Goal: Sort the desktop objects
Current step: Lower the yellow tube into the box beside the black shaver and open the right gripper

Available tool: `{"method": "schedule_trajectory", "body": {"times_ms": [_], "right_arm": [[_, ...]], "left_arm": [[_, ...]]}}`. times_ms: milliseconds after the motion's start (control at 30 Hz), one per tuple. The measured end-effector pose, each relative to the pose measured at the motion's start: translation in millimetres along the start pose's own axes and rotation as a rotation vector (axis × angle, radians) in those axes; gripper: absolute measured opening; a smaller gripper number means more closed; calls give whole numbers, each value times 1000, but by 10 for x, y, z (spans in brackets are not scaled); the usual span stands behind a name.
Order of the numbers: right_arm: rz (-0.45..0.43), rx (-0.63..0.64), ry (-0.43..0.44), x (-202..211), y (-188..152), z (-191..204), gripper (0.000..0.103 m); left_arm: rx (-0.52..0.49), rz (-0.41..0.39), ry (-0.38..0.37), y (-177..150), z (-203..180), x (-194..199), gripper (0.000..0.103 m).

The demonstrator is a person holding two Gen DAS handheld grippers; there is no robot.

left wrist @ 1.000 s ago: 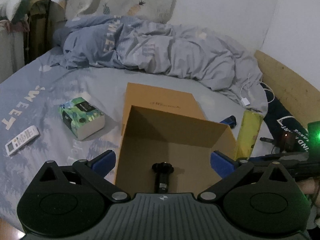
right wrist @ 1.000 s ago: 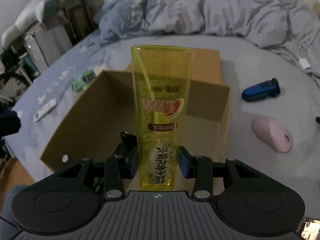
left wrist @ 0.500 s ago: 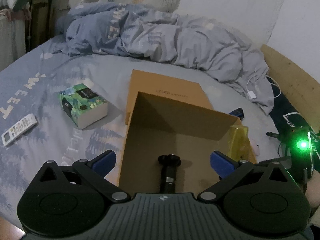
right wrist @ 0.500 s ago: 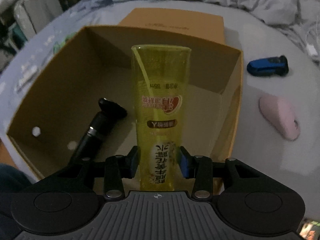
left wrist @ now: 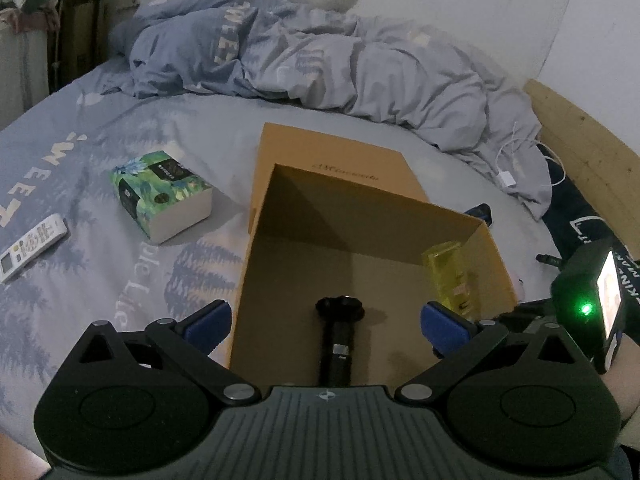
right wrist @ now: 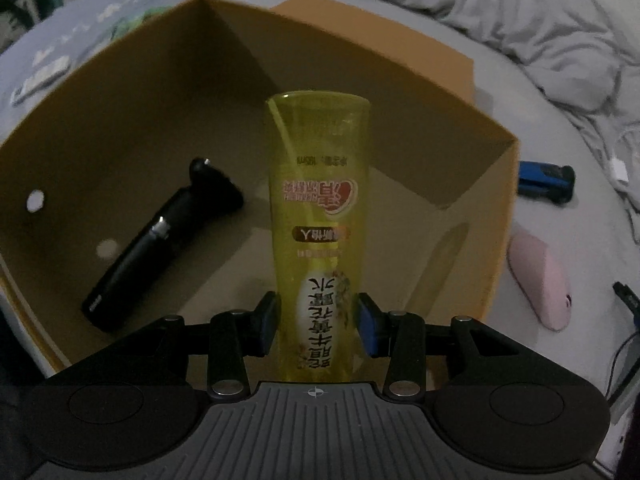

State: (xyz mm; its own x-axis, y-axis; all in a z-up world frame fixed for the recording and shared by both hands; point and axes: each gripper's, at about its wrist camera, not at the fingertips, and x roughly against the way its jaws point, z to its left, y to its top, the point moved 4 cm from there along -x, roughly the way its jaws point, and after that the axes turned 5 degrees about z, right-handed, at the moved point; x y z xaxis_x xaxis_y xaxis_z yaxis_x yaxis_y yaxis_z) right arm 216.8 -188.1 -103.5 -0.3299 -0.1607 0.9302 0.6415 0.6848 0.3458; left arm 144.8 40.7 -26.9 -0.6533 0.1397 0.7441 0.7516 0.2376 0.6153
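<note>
Descent has carried your right tool, clamped on the yellow bottle, from above the cardboard box rim to inside it, beside the black shaver at frame centre. Your left tool hangs open and empty at the near wall, so I judge release comes next.

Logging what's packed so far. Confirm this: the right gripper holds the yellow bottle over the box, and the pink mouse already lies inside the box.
Not quite. The right gripper does hold the yellow bottle over the box, but the pink mouse lies on the bed outside it. Inside lies a black shaver. The right wrist view shows this.
</note>
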Motion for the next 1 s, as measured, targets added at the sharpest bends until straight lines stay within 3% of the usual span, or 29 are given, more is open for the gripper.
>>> {"method": "schedule_trajectory", "body": {"times_ms": [400, 1000], "right_arm": [[130, 29, 46, -330, 139, 37, 45], [137, 23, 48, -375, 94, 31, 45]], "left_arm": [[11, 3, 23, -6, 68, 13, 103], [14, -6, 35, -7, 73, 99, 103]]}}
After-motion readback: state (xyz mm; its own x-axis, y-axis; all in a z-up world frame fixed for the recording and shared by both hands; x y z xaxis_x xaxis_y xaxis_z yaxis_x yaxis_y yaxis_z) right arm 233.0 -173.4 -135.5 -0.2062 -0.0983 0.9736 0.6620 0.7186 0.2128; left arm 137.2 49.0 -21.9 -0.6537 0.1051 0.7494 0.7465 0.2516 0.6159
